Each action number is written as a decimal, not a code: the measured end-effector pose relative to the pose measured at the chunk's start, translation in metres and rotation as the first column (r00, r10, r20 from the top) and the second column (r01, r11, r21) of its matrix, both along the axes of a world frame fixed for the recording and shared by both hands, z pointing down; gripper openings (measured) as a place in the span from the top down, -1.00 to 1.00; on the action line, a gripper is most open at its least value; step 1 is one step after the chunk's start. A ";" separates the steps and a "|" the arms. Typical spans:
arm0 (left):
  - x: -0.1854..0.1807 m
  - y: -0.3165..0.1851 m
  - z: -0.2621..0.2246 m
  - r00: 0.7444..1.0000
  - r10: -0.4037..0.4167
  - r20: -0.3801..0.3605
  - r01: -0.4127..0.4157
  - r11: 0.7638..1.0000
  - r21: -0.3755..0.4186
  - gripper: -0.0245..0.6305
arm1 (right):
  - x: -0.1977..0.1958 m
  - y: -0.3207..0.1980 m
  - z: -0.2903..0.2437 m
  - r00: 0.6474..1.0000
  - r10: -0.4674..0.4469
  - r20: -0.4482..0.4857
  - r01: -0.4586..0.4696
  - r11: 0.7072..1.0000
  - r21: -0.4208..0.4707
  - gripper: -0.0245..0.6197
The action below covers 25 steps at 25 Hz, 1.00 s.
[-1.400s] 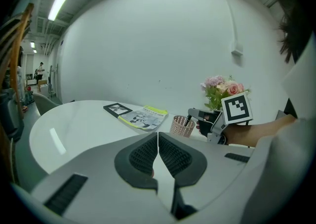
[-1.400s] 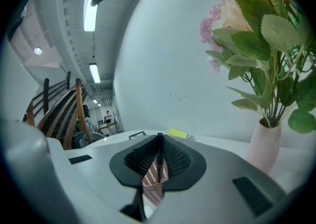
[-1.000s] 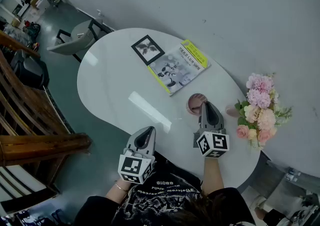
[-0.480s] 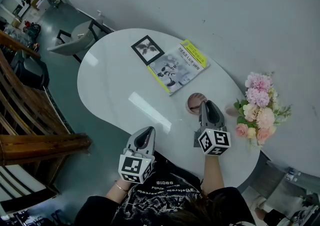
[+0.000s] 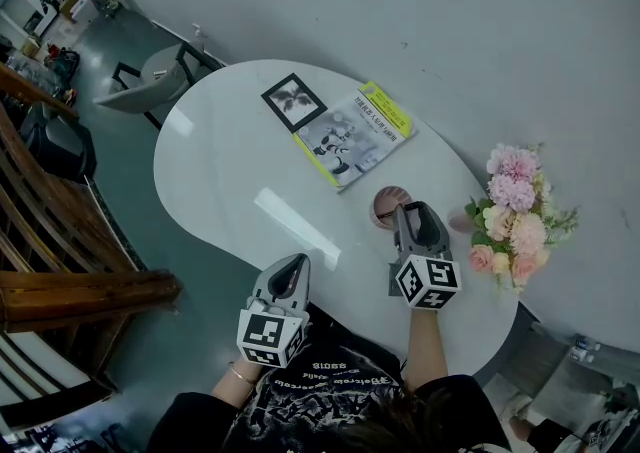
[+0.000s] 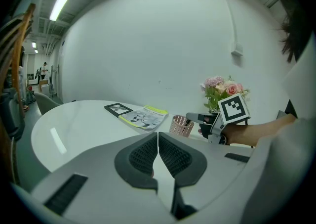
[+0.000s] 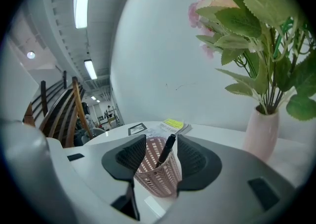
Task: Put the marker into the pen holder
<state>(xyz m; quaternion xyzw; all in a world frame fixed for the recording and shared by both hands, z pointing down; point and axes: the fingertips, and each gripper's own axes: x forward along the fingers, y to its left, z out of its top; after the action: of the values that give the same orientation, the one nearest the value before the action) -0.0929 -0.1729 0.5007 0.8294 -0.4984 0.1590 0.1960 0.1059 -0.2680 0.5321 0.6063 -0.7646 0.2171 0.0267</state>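
One black marker (image 7: 166, 149) leans in pink holder (image 7: 160, 181) | right gripper (image 7: 161, 139) just opened round it | left gripper (image 6: 158, 136) closed

White table (image 5: 215, 171); on it framed picture (image 5: 294, 99), booklet (image 5: 355, 136), pink pen holder (image 5: 383, 203), vase of flowers (image 5: 515, 211)

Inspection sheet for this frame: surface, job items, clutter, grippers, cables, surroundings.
Surface: white glossy table, rounded.
Job's things: black marker leans inside the pink mesh pen holder.
Clutter: yellow-edged book, black framed picture, pink flowers in a vase.
Grippers: right gripper fingers have just been opening, apart either side of the marker, not pressing it. Left gripper fingers together, empty, at the near table edge.
Cables: nothing seen on the table.
Surroundings: grey chair, wooden stair railing, white wall.
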 end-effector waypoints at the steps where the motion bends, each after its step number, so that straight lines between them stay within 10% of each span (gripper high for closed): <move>1: 0.000 0.000 0.000 1.000 0.001 -0.001 -0.001 1.000 0.001 0.85 | 0.001 0.001 -0.001 1.000 0.002 -0.023 -0.002 1.000 0.000 0.29; 25: 0.003 0.008 -0.020 0.994 0.070 -0.084 -0.064 0.995 0.074 0.85 | -0.022 0.073 -0.054 0.994 0.024 -0.106 -0.017 0.998 0.066 0.22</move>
<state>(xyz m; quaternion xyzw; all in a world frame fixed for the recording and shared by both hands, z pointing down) -0.0897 -0.1652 0.4803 0.8583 -0.4666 0.1114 0.1822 0.0836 -0.1953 0.4778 0.6252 -0.7626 0.1597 0.0457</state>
